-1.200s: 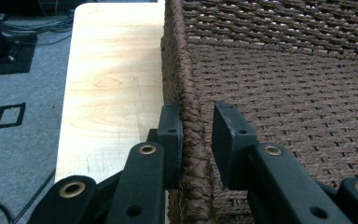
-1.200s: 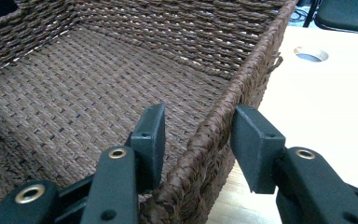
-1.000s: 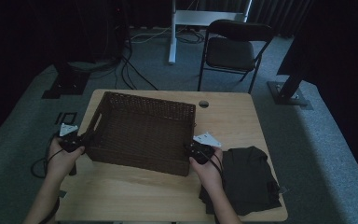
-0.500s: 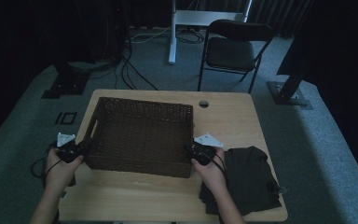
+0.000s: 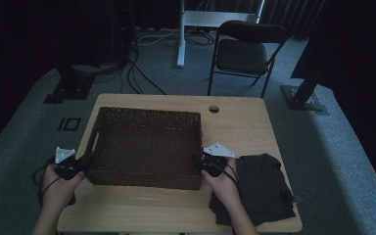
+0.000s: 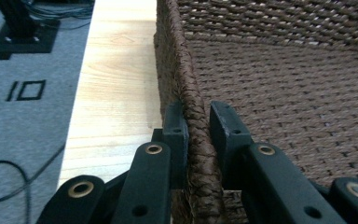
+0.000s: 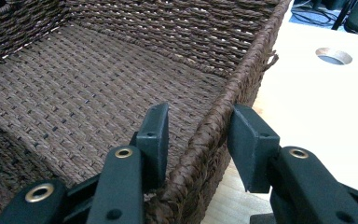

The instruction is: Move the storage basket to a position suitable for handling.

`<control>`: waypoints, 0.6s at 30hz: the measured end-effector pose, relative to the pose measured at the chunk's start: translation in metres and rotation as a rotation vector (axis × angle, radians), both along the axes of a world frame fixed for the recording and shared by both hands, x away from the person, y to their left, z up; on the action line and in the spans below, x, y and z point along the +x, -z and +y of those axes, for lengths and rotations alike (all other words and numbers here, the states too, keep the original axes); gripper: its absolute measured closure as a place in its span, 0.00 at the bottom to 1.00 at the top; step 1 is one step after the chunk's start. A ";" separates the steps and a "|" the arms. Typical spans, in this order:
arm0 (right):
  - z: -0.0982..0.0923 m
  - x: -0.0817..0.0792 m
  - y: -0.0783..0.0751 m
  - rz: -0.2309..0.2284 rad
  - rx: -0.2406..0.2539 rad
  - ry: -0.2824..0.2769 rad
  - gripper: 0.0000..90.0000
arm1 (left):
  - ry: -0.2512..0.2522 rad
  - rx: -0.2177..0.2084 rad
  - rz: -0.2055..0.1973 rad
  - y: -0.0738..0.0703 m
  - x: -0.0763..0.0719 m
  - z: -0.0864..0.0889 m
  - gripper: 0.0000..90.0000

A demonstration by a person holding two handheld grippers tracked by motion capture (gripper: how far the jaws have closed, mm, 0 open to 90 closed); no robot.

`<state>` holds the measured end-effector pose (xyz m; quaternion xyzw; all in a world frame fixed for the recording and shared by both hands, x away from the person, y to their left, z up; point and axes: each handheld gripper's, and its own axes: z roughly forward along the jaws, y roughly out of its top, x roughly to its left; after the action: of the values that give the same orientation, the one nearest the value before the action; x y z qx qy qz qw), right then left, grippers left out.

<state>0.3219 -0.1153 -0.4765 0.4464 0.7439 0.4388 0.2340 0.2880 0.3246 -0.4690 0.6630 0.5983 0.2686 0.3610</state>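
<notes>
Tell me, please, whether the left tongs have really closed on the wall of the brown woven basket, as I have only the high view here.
Observer: Yes. The left tongs pinch the rim of the brown woven wicker basket, with one jaw inside the wall and one outside.
Operator: Thank you. How do the right tongs sit?
Observer: The right tongs straddle the opposite wall in the same way, with the pads close against its braided rim.
Operator: Does the rim look sound there?
Observer: Mostly. A short loose strand sticks out near the far corner, on the table side.
</notes>
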 end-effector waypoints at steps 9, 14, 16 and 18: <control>0.004 -0.007 0.000 0.002 0.009 -0.012 0.66 | -0.001 -0.011 0.006 0.000 -0.011 0.006 0.87; 0.013 -0.010 0.000 0.000 0.011 -0.021 0.66 | -0.008 -0.005 0.016 -0.001 -0.017 0.015 0.87; 0.015 -0.009 0.000 0.002 0.016 -0.021 0.66 | -0.009 0.000 0.015 -0.001 -0.017 0.016 0.86; 0.015 -0.009 0.001 0.003 0.023 -0.021 0.66 | -0.005 -0.003 0.013 0.000 -0.017 0.017 0.86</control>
<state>0.3129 -0.1004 -0.4774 0.4421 0.7438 0.4491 0.2229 0.2708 0.3414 -0.4686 0.6625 0.6028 0.2644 0.3574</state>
